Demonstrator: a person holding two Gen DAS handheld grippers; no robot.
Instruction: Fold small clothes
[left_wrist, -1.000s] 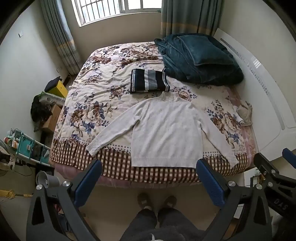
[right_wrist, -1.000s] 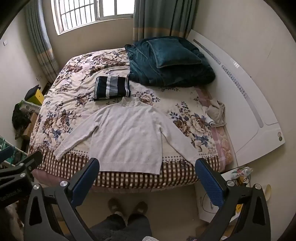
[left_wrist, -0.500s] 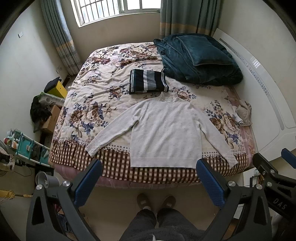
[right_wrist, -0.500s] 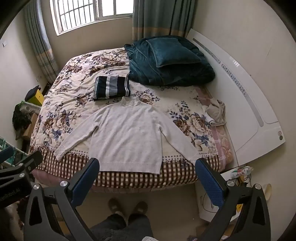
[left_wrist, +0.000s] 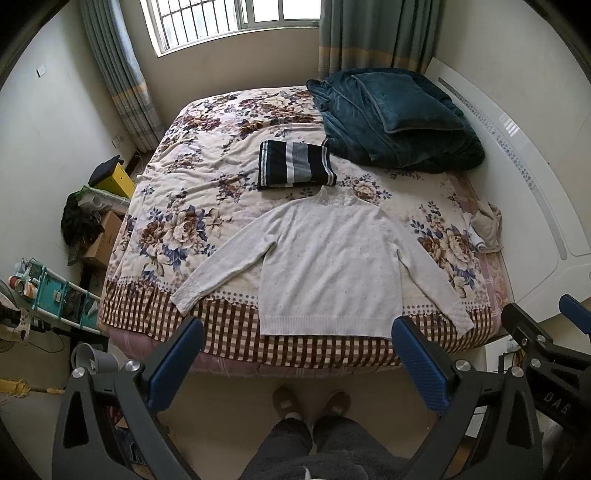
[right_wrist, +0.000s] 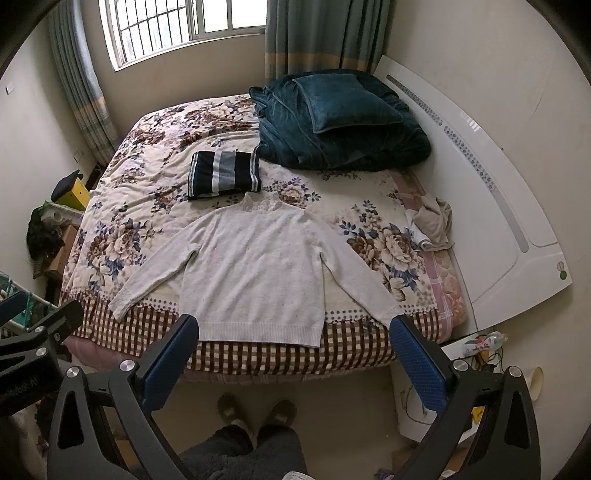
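A white long-sleeved sweater (left_wrist: 325, 266) lies flat on the floral bed (left_wrist: 177, 229), sleeves spread, hem near the front edge; it also shows in the right wrist view (right_wrist: 255, 273). A folded dark striped garment (left_wrist: 295, 169) lies just behind its collar, also in the right wrist view (right_wrist: 223, 176). My left gripper (left_wrist: 295, 354) is open and empty, held above the floor in front of the bed. My right gripper (right_wrist: 291, 350) is open and empty, also short of the bed edge. The right gripper's body shows at the right of the left wrist view (left_wrist: 546, 354).
A teal blanket with a pillow (left_wrist: 399, 118) is piled at the back right. A beige crumpled cloth (left_wrist: 485, 229) lies at the bed's right edge by the white headboard (left_wrist: 535, 192). Boxes and a rack (left_wrist: 55, 295) stand left. The person's slippered feet (left_wrist: 310, 402) stand below.
Both views have shifted very slightly; the grippers stay open and nothing on the bed has moved.
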